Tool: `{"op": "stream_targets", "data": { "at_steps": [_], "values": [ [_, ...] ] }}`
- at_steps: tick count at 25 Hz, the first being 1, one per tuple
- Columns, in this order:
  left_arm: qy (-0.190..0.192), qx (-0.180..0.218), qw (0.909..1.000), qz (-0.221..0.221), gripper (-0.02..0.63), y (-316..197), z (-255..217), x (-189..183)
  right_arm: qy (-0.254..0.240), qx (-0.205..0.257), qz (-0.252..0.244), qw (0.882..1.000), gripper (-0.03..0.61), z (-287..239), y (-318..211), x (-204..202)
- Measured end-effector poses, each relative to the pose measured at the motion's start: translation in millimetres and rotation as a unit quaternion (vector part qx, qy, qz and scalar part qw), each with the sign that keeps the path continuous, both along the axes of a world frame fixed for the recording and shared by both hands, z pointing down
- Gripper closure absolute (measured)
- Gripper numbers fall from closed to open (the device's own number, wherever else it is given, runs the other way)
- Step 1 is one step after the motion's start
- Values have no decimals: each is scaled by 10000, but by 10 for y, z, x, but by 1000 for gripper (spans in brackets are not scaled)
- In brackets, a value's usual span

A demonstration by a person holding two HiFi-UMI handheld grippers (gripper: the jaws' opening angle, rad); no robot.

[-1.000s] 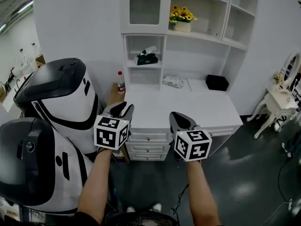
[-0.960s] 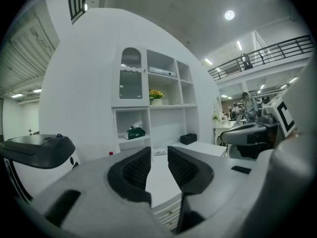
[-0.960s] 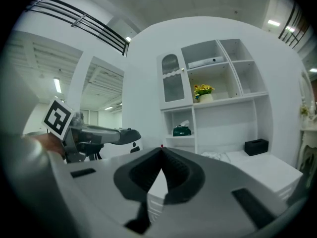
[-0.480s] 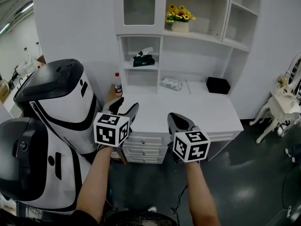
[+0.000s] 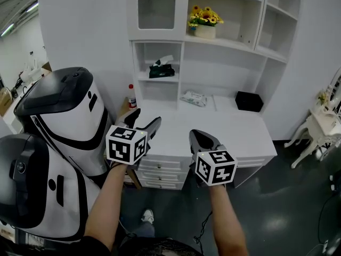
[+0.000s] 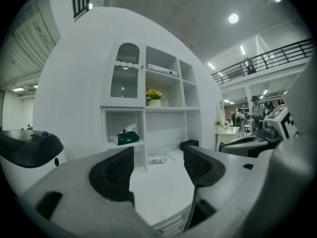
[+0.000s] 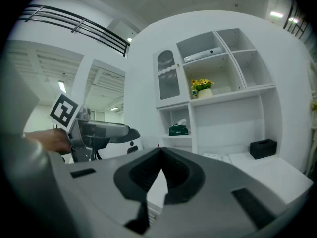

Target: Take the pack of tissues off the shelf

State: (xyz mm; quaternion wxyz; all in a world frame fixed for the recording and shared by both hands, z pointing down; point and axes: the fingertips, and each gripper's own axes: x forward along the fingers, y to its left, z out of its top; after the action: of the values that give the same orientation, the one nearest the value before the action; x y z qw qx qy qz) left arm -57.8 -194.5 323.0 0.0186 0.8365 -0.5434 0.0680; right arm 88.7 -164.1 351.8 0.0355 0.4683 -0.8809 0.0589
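A dark green pack of tissues (image 5: 161, 70) with a white tissue sticking up sits in a cubby of the white shelf unit (image 5: 213, 41); it also shows in the left gripper view (image 6: 128, 137) and the right gripper view (image 7: 178, 130). A flat white soft pack (image 5: 193, 98) lies on the desk (image 5: 213, 122) below. My left gripper (image 5: 144, 119) hovers over the desk's front left, well short of the shelf, its jaws opening with nothing between them (image 6: 158, 170). My right gripper (image 5: 195, 135) is over the desk's front edge, shut and empty (image 7: 159, 167).
A big white-and-black machine (image 5: 64, 116) stands close on the left. A red-capped bottle (image 5: 131, 96) is beside the shelf unit. A black box (image 5: 248, 101) sits at the desk's back right, a flower pot (image 5: 205, 21) on a higher shelf. Drawers (image 5: 160, 169) are under the desk.
The left gripper's jaws have spread apart from nearly closed. Both grippers have stayed over the desk's front edge; the right one is still closed.
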Motion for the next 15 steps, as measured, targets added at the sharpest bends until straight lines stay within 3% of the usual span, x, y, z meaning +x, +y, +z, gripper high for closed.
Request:
{"op": "stream_targets", "data": {
  "at_steps": [7,15],
  "values": [
    [-29,18,10000,82,263,-487,72,10,16,-36,29,10000,574,95,-417,1],
    [-80,-2,9994,323,252,-1434,109,-79,109,-139,169,9997,574,135,-1272,-201]
  ]
}}
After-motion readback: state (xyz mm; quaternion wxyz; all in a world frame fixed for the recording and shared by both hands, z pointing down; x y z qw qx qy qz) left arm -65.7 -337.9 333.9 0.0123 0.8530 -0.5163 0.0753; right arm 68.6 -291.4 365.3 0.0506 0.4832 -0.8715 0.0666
